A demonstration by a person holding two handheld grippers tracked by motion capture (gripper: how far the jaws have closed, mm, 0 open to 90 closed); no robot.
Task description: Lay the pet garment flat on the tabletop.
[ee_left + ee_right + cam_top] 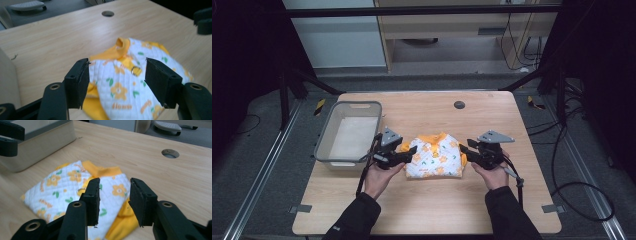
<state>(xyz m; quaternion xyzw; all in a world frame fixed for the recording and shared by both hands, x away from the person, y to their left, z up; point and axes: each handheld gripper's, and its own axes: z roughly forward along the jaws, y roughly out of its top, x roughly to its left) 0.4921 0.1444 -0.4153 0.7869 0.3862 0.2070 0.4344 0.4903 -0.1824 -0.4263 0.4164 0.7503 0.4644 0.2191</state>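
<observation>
Folded baby shirt [435, 156], white with orange flowers and orange collar, flat at mid counter [492, 117]. Left gripper [410, 152] just at its left edge, fingers [77, 82] spread wide, holding nothing. Right gripper [464, 149] just at its right edge, fingers [92, 200] apart, empty. Grey bin [348, 133] further left.

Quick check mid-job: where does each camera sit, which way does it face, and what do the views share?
High view: above the person's side, looking forward and down at the table; forearms, left gripper, right gripper.
Left gripper view: between its open jaws, toward the folded garment.
Right gripper view: likewise, basket behind.
Shared: garment, table hole.
</observation>
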